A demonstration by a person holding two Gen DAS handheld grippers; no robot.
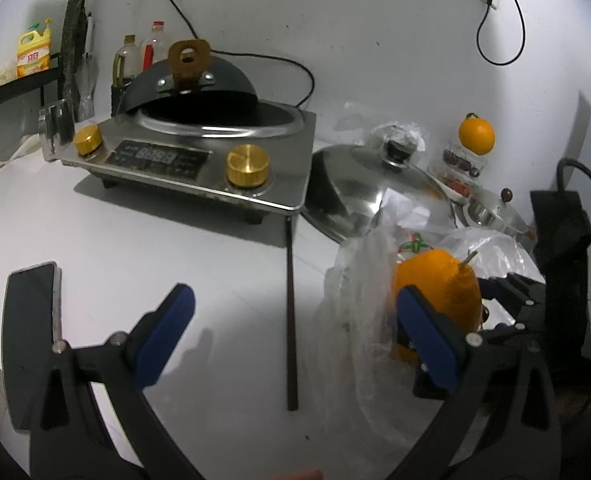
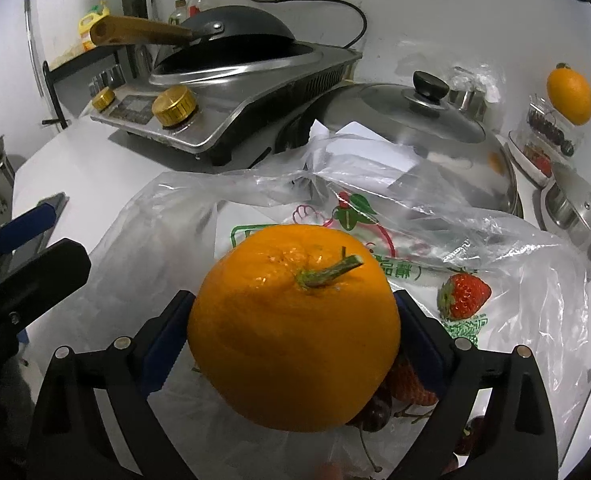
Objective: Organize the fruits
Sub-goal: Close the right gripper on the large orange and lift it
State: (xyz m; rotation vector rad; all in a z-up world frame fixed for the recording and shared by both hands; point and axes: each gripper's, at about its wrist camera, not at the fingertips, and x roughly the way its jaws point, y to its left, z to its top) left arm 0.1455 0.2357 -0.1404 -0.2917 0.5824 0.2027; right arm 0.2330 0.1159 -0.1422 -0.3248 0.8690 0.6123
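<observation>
A big orange [image 2: 291, 328] with a green stem rests on a clear printed plastic bag [image 2: 515, 264], over some dark cherries [image 2: 375, 416]. My right gripper [image 2: 293, 300] straddles it with its jaws wide open, and the blue pads [image 2: 167, 332] stand beside the peel. A strawberry [image 2: 463, 294] lies on the bag just right of it. A second orange [image 2: 569, 94] sits atop clear fruit boxes [image 2: 547, 128] by the back wall. My left gripper [image 1: 295, 308] hovers open and empty over the white table, its right finger in front of the big orange [image 1: 439, 288].
An induction cooker [image 1: 199, 160] with a black wok stands at the back. A steel lid [image 1: 359, 184] lies beside it, near a small steel pot [image 2: 575, 208]. A phone [image 1: 31, 320] lies front left. A dark stick [image 1: 291, 312] lies on the table.
</observation>
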